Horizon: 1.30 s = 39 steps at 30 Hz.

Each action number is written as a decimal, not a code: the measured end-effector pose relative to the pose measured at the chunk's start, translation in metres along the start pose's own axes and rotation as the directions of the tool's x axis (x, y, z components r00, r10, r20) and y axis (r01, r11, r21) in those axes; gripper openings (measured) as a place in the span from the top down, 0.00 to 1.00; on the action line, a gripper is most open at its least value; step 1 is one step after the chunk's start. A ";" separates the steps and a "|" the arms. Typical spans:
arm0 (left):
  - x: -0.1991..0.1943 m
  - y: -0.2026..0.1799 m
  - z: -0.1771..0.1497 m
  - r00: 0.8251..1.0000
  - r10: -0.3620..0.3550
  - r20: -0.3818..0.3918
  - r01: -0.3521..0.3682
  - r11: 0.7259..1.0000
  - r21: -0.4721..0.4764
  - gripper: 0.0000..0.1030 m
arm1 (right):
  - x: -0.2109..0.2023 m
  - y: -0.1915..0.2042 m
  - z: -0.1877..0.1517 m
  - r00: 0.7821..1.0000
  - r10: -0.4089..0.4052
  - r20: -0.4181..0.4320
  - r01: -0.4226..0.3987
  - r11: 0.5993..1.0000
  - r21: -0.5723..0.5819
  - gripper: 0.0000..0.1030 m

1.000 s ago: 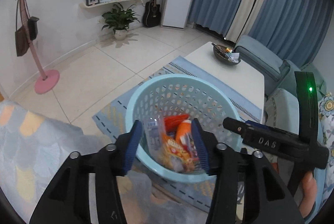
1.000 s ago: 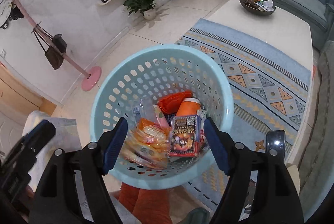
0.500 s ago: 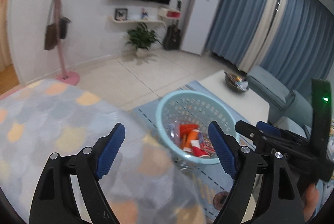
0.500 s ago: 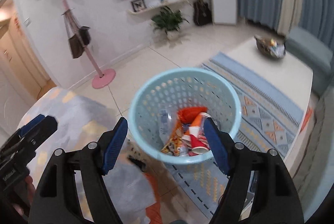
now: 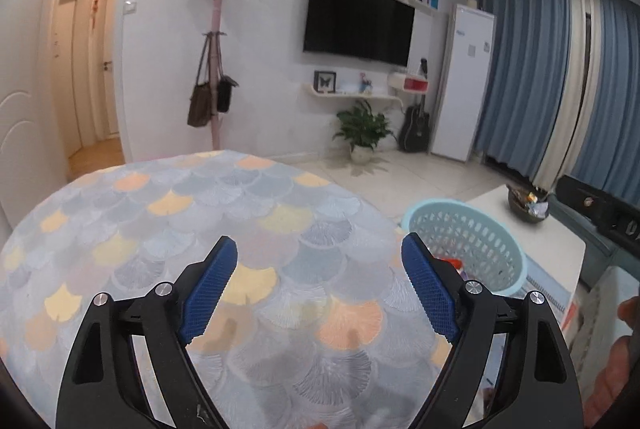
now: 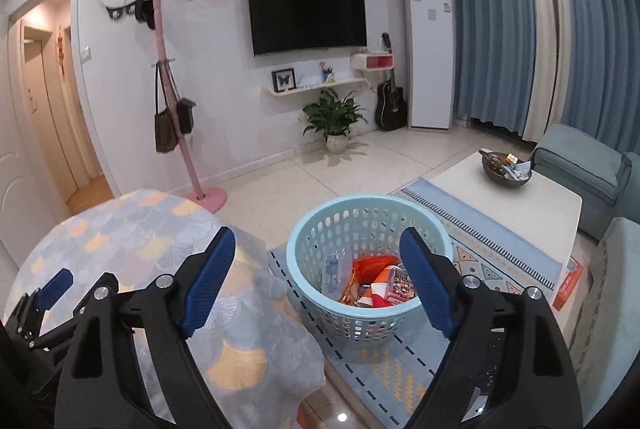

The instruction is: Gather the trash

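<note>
The light blue basket (image 6: 360, 199) stands on the rug and holds several wrappers and a crushed cup (image 6: 376, 287). My right gripper (image 6: 318, 239) hangs above and before it, its jaws opening with nothing between them. My left gripper (image 5: 318, 249) is open and empty over the round table's scale-patterned cloth (image 5: 240, 209). In the left wrist view the basket (image 5: 440, 205) sits past the table's right edge. The left gripper's blue fingertip (image 6: 56, 285) shows low on the left of the right wrist view.
A white coffee table (image 6: 500, 197) with a dark bowl (image 6: 506, 171) stands right of the basket, on a patterned rug (image 6: 480, 241). A grey-blue sofa (image 6: 580, 161) is behind it. A pink coat stand (image 6: 172, 109) and a potted plant (image 6: 334, 117) stand by the far wall.
Both grippers let go of snack wrappers over the basket, then drew back and up. The wrappers now lie in the basket. The left view has swung from the basket to the table.
</note>
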<state>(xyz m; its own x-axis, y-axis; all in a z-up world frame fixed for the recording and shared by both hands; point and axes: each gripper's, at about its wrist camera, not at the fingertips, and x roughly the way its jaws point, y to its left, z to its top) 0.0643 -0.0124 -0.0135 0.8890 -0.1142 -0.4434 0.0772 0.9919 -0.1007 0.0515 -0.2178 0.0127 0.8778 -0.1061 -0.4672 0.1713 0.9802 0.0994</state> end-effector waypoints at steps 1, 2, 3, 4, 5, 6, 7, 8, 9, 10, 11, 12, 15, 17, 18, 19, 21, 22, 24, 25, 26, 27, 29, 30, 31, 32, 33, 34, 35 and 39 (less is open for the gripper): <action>-0.003 0.001 -0.001 1.000 -0.002 0.014 0.002 1.000 -0.001 0.19 | -0.004 -0.001 -0.001 1.000 -0.005 0.008 0.005 1.000 0.005 0.21; -0.006 0.001 -0.002 1.000 -0.005 0.028 0.005 1.000 0.000 0.18 | -0.009 -0.003 -0.003 1.000 -0.014 0.023 0.014 1.000 0.008 0.21; -0.009 0.001 -0.003 0.999 -0.002 0.049 0.002 1.000 0.007 0.18 | -0.013 -0.004 -0.004 0.999 -0.021 0.032 0.021 1.000 0.007 0.21; -0.012 0.002 -0.006 0.998 0.005 0.067 -0.006 1.000 0.019 0.18 | -0.015 -0.004 -0.006 0.999 -0.028 0.039 0.028 1.000 0.004 0.21; -0.014 0.000 -0.007 0.996 0.016 0.086 -0.019 0.999 0.036 0.17 | -0.018 -0.004 -0.008 0.998 -0.037 0.050 0.037 0.999 0.000 0.21; -0.015 0.001 -0.010 0.995 0.022 0.093 -0.027 0.999 0.046 0.17 | -0.020 -0.005 -0.010 0.997 -0.048 0.063 0.048 0.999 -0.003 0.21; -0.016 0.000 -0.012 0.995 0.030 0.095 -0.036 0.998 0.058 0.17 | -0.022 -0.004 -0.012 0.996 -0.056 0.071 0.056 0.998 -0.006 0.21; -0.018 -0.001 -0.012 0.995 0.030 0.099 -0.037 0.997 0.064 0.17 | -0.024 -0.004 -0.014 0.994 -0.067 0.084 0.068 0.998 -0.010 0.21; -0.019 0.001 -0.012 0.994 0.027 0.110 -0.035 0.997 0.067 0.16 | -0.025 -0.004 -0.016 0.993 -0.074 0.092 0.076 0.997 -0.012 0.21; -0.024 0.000 -0.014 0.993 0.027 0.118 -0.035 0.997 0.069 0.14 | -0.026 -0.004 -0.018 0.992 -0.080 0.102 0.082 0.997 -0.013 0.21; -0.026 -0.001 -0.014 0.992 0.024 0.125 -0.034 0.997 0.072 0.13 | -0.028 -0.004 -0.020 0.991 -0.083 0.109 0.084 0.996 -0.011 0.21; -0.026 -0.001 -0.014 0.992 0.021 0.127 -0.030 0.997 0.073 0.13 | -0.029 -0.004 -0.022 0.989 -0.085 0.117 0.086 0.996 -0.007 0.21; -0.029 -0.001 -0.016 0.991 0.011 0.132 -0.021 0.997 0.074 0.12 | -0.032 -0.005 -0.026 0.987 -0.089 0.136 0.090 0.996 0.001 0.21; -0.029 -0.003 -0.017 0.991 0.006 0.130 -0.018 0.996 0.087 0.12 | -0.031 -0.004 -0.027 0.986 -0.090 0.138 0.090 0.996 0.001 0.21; -0.029 -0.004 -0.018 0.991 0.005 0.130 -0.017 0.996 0.091 0.12 | -0.031 -0.003 -0.028 0.986 -0.091 0.138 0.092 0.996 -0.003 0.21; -0.028 -0.004 -0.018 0.992 0.003 0.130 -0.015 0.996 0.092 0.12 | -0.032 -0.003 -0.028 0.986 -0.093 0.139 0.095 0.995 -0.005 0.21; -0.029 -0.004 -0.019 0.992 0.002 0.125 -0.013 0.996 0.093 0.09 | -0.031 -0.002 -0.029 0.984 -0.104 0.142 0.107 0.994 -0.015 0.21; -0.029 -0.004 -0.019 0.992 0.002 0.123 -0.013 0.996 0.091 0.09 | -0.030 -0.002 -0.029 0.984 -0.105 0.141 0.109 0.994 -0.018 0.21; -0.028 -0.003 -0.019 0.993 0.000 0.120 -0.010 0.996 0.084 0.09 | -0.029 -0.002 -0.030 0.985 -0.105 0.138 0.109 0.994 -0.020 0.21; -0.028 -0.002 -0.019 0.993 0.000 0.118 -0.009 0.997 0.079 0.09 | -0.029 -0.002 -0.030 0.985 -0.104 0.137 0.108 0.994 -0.020 0.21; -0.028 0.000 -0.018 0.993 -0.001 0.115 -0.008 0.997 0.073 0.09 | -0.028 -0.002 -0.030 0.986 -0.103 0.132 0.106 0.994 -0.020 0.21; -0.026 0.001 -0.018 0.994 -0.002 0.110 -0.006 0.998 0.068 0.08 | -0.027 -0.002 -0.031 0.987 -0.101 0.128 0.105 0.994 -0.021 0.21; -0.026 0.001 -0.018 0.994 -0.004 0.106 -0.003 0.998 0.062 0.08 | -0.026 -0.001 -0.032 0.988 -0.096 0.124 0.099 0.995 -0.022 0.21; -0.025 0.002 -0.018 0.995 -0.005 0.103 -0.001 0.998 0.060 0.08 | -0.025 -0.001 -0.032 0.988 -0.095 0.122 0.098 0.995 -0.023 0.21; -0.024 0.003 -0.019 0.995 -0.003 0.101 -0.002 0.998 0.058 0.08 | -0.025 0.000 -0.032 0.988 -0.094 0.120 0.097 0.995 -0.024 0.21; -0.024 0.003 -0.019 0.995 0.002 0.099 -0.008 0.998 0.058 0.08 | -0.025 0.000 -0.033 0.989 -0.092 0.118 0.095 0.995 -0.025 0.21; -0.023 0.004 -0.020 0.996 0.009 0.094 -0.015 0.998 0.058 0.08 | -0.024 0.001 -0.033 0.989 -0.089 0.116 0.093 0.995 -0.025 0.21; -0.022 0.005 -0.020 0.996 0.010 0.089 -0.015 0.998 0.054 0.08 | -0.024 -0.001 -0.033 0.990 -0.087 0.114 0.090 0.996 -0.025 0.21; -0.022 0.005 -0.020 0.996 0.007 0.086 -0.011 0.999 0.049 0.08 | -0.025 -0.001 -0.033 0.990 -0.084 0.113 0.088 0.996 -0.026 0.21; -0.023 0.006 -0.020 0.996 0.009 0.091 -0.013 0.999 0.043 0.08 | -0.025 -0.001 -0.034 0.991 -0.081 0.109 0.085 0.996 -0.031 0.21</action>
<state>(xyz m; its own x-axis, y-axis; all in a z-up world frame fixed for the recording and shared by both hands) 0.0359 -0.0047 -0.0216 0.9271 -0.0995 -0.3615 0.0848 0.9948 -0.0562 0.0144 -0.2101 -0.0052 0.9047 -0.2027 -0.3747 0.2311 0.9724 0.0320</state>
